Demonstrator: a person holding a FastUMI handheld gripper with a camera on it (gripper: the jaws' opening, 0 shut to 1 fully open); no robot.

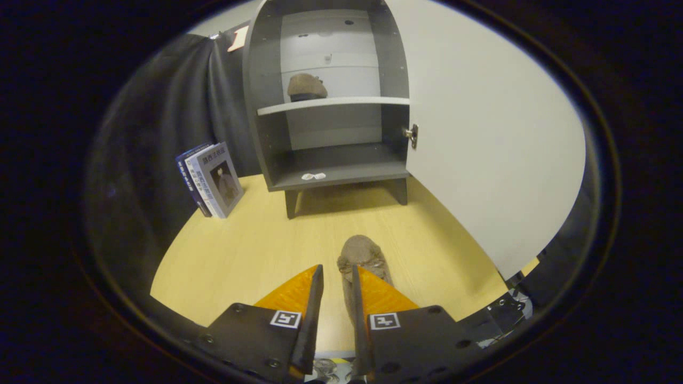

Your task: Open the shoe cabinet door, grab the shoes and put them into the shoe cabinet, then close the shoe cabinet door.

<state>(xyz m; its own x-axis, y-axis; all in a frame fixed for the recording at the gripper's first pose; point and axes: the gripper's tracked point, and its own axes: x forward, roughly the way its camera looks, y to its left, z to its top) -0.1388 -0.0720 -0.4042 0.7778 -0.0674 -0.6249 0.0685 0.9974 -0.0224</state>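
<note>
Second-shoe stage. The shoe cabinet (325, 106) stands with its door (480, 133) swung wide; one shoe (307, 87) already rests on the upper shelf (341, 102). The other shoe (363, 256) lies on the wooden floor (240, 250), just ahead of the gripper (337, 272), whose fingers stand slightly parted, holding nothing. The next move probably calls for straddling the shoe's edge before clamping.

A: Where's the gripper (337, 274)?
B: Fingers slightly apart over the floor (256, 240), one shoe (362, 253) at the tips.
A: Cabinet (325, 106)?
B: Door (491, 133) open, another shoe (306, 87) shelved
</note>
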